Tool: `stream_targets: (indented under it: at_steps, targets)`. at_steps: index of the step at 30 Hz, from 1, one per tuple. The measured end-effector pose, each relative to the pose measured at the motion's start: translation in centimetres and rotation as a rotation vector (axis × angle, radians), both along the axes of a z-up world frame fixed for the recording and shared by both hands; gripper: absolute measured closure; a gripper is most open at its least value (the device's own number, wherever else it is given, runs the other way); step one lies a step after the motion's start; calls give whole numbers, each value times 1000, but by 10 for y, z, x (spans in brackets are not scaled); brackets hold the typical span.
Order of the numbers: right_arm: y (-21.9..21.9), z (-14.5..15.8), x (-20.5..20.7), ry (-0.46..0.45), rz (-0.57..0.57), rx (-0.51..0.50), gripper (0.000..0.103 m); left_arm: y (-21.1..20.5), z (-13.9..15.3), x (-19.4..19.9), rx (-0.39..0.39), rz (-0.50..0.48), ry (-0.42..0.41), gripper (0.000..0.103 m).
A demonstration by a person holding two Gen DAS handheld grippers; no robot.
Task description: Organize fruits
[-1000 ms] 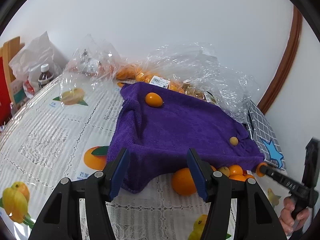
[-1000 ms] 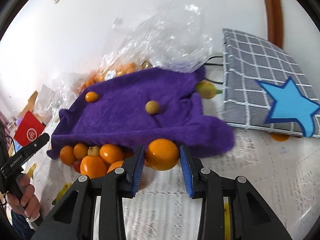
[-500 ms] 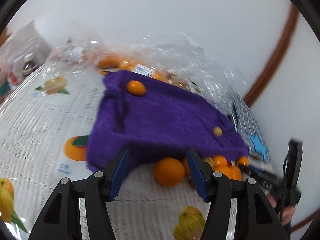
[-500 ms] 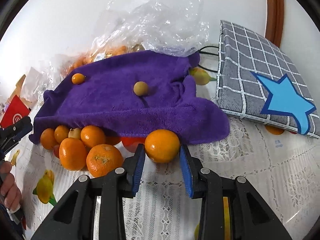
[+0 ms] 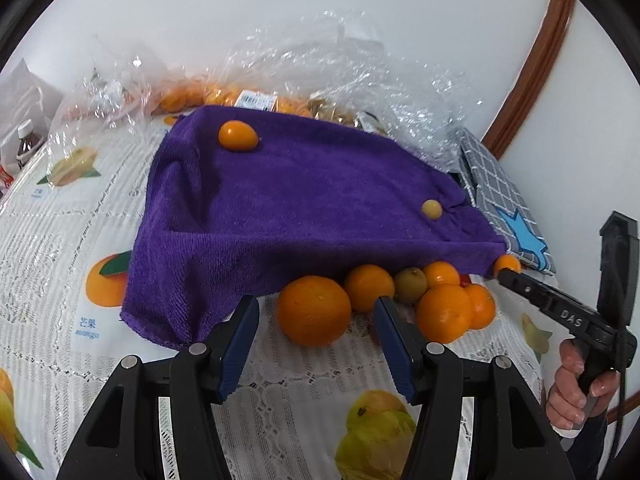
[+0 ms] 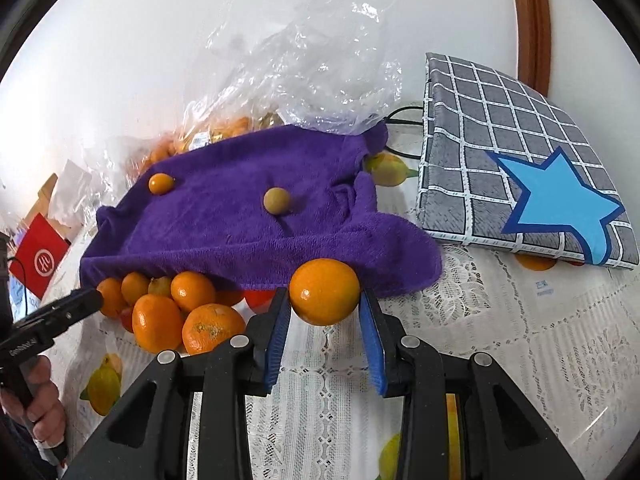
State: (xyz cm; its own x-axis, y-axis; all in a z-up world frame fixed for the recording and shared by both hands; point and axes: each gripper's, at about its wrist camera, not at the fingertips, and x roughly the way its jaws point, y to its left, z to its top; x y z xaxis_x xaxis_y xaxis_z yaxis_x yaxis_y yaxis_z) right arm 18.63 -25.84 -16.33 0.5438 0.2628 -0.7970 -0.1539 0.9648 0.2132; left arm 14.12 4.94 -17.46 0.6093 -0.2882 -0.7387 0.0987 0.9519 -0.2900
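Note:
A purple towel lies humped on the table with a small orange kumquat and a yellow-green fruit on top. Several oranges crowd under its near edge. My left gripper is open, and a large orange sits on the cloth between its fingertips with a gap on each side. My right gripper is shut on another orange at the towel's front edge. From the left wrist view that gripper shows at the pile's right end.
Clear plastic bags with more oranges lie behind the towel. A grey checked pad with a blue star sits to the right. A red box and a bottle stand at the far left. A hand holds the right gripper's handle.
The left gripper has come closer to the fruit and lower, so the large orange now sits between its open fingertips. The right gripper keeps its hold on its orange.

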Motion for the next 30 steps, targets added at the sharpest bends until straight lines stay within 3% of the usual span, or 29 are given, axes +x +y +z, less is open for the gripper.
stream_targets:
  at_steps: [3,8,20,30]
  targets:
    - [-1,0,0,0,0,9,68,-4,-4,5,6,-6,25,48]
    - [3,0,0,-2,12,0,68,-7,-7,6,30,0,41,64]
    - [4,0,-1,-21,28,25,68,-9,7,-8,23,1,-30,64]
    - [-6,4,-5,-31,-2,89,68,-2,14,-12,-43,12,-52,65]
